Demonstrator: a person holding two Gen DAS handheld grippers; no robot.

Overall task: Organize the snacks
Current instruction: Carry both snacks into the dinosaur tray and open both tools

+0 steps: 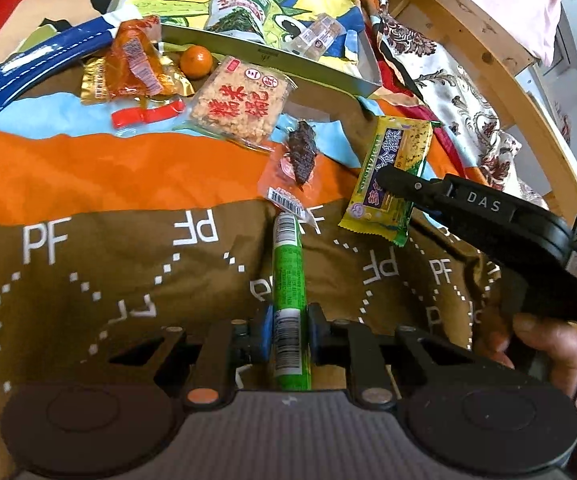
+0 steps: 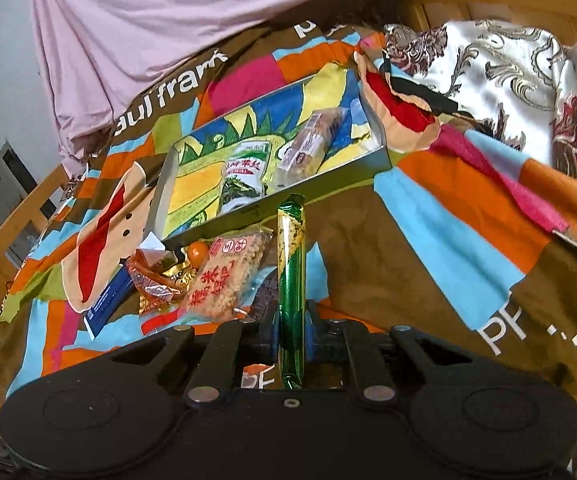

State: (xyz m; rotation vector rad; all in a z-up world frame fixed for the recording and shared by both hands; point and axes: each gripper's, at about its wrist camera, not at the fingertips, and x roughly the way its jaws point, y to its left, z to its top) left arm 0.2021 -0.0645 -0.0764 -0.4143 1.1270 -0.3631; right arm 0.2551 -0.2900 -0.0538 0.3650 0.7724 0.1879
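In the left wrist view my left gripper [image 1: 290, 320] is shut on a slim green stick packet [image 1: 287, 272] with barcodes, which points away over the brown blanket. At the right, my right gripper [image 1: 388, 178], black with white letters, is shut on a yellow-green snack packet [image 1: 392, 168] lifted off the blanket. The right wrist view shows that same right gripper [image 2: 291, 320] with the packet [image 2: 291, 264] edge-on between its pads. Beyond lies a shallow box [image 2: 224, 220] with a colourful cartoon print, holding a seaweed packet [image 2: 244, 176] and a clear-wrapped bar [image 2: 308, 144].
Loose snacks lie in front of the box: a rice cracker pack [image 1: 240, 100], a small orange [image 1: 195, 61], an orange-red packet [image 1: 134, 64], a red stick [image 1: 144, 115], a dark dried-meat packet [image 1: 300, 156], a blue-white long pack [image 1: 40, 64]. A wooden bed rail [image 1: 488, 52] curves at right.
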